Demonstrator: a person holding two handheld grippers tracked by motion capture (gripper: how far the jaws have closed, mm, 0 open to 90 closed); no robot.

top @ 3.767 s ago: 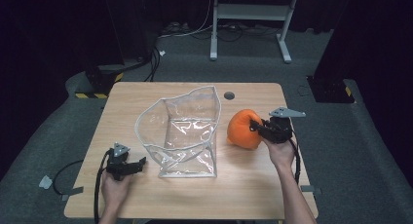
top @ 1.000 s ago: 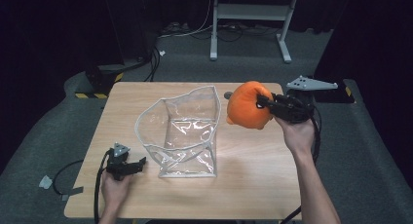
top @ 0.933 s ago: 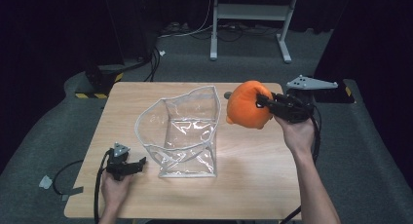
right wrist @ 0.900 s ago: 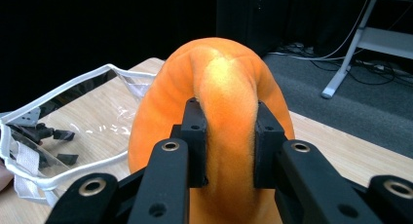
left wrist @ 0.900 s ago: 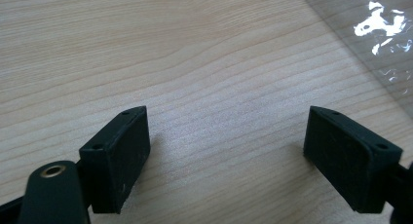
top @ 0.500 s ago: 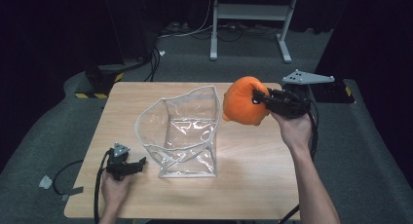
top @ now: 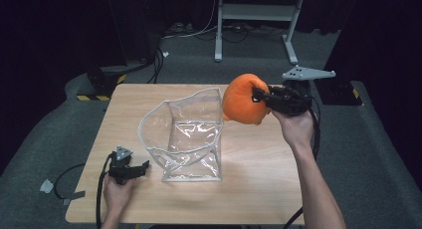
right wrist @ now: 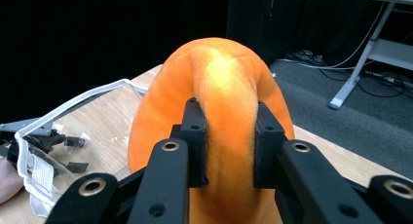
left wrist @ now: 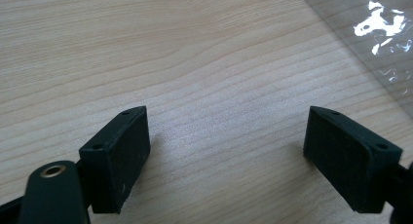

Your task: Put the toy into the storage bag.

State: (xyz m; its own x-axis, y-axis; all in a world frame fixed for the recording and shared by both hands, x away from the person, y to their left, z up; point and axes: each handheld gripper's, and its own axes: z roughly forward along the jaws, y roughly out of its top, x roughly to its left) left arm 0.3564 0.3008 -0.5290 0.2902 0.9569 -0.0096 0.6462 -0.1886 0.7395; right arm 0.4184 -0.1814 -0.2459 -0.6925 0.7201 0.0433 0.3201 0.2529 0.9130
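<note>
Right gripper (top: 259, 95) raised above the table's far right, arm stretched forward from the bottom edge, jaws pointing left and clamped tight on a fold of the orange plush (top: 242, 99). Left gripper (top: 142, 167) sits low at the near left, hand wrapped round its body, jaws spread wide with nothing between them, pointing right.

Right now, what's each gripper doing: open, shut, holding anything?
Left gripper: open, nothing between its jaws, low over the table.
Right gripper: shut on the orange plush toy, held above the table beside the clear bag.
</note>
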